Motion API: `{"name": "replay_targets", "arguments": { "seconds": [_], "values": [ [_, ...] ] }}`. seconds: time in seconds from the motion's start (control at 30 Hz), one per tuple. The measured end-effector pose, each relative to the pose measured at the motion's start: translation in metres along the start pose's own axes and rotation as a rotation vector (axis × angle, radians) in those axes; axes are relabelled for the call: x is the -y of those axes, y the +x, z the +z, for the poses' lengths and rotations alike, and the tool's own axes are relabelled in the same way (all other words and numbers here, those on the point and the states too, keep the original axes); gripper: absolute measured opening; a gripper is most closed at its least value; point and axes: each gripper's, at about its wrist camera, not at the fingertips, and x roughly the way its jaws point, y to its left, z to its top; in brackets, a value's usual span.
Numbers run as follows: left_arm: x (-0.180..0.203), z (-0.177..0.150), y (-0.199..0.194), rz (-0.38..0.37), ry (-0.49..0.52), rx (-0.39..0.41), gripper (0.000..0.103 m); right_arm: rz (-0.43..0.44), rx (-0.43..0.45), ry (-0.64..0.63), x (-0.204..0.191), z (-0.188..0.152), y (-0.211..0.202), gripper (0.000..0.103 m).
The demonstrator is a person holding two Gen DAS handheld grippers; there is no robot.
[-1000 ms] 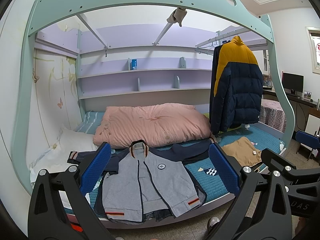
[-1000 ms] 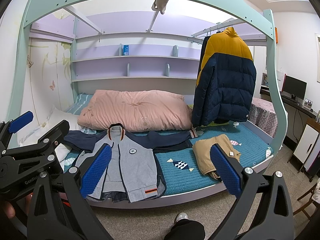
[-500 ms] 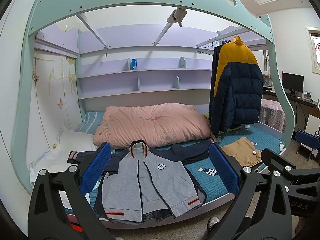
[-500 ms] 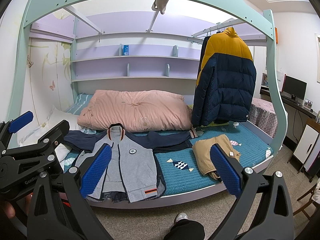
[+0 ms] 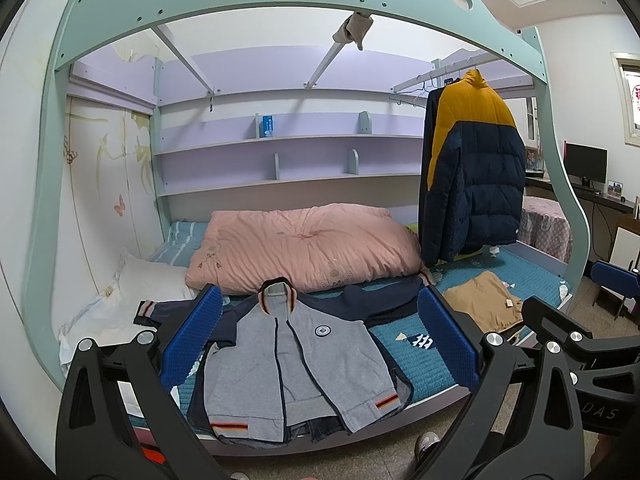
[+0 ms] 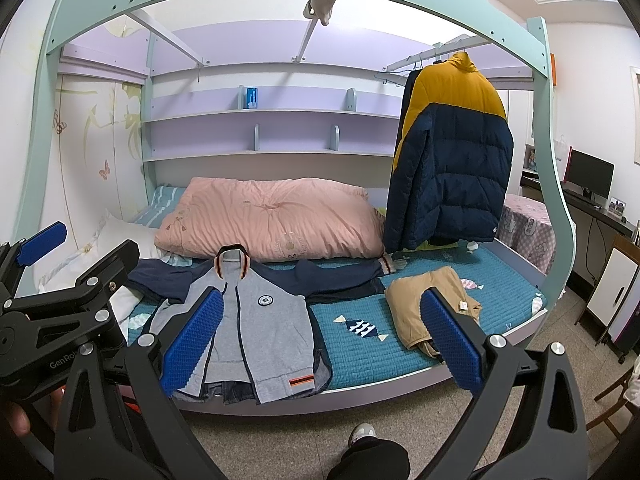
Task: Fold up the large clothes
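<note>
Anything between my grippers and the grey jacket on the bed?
Nothing visible. Both the left gripper and right gripper are open, with only open air to the grey jacket spread at the bed's front edge.

Grey/navy zip jacket [image 5: 296, 364] flat on bed, front up, sleeves spread, hem at front edge.

Pink duvet [image 5: 304, 248] on bed, monitor [image 6: 591, 174] at rt.

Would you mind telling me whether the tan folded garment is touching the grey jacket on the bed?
Apart. The right wrist view shows a strip of bare teal bedspread between the grey jacket and the tan folded garment.
</note>
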Motion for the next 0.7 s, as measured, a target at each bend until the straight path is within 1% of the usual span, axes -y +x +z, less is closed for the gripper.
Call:
{"name": "replay_targets", "arguments": {
  "seconds": [0.17,0.23,0.3,0.4,0.7],
  "values": [
    [0.000,0.002,0.000,0.000,0.000,-0.004,0.098,0.001,-0.001,0.000,0.001,0.000,0.002,0.095],
    [0.000,0.001,0.000,0.000,-0.001,-0.006,0.098,0.002,-0.005,0.001,0.006,-0.004,0.009,0.095],
    [0.000,-0.004,0.004,-0.003,0.000,-0.015,0.098,0.001,-0.011,0.002,0.007,-0.008,0.013,0.095],
    [0.005,-0.016,0.019,-0.003,0.003,-0.026,0.098,0.001,-0.030,0.006,0.002,-0.013,0.024,0.095],
    [0.006,-0.023,0.066,-0.024,0.008,-0.092,0.098,-0.012,-0.091,0.014,0.002,-0.013,0.056,0.095]
  ]
}}
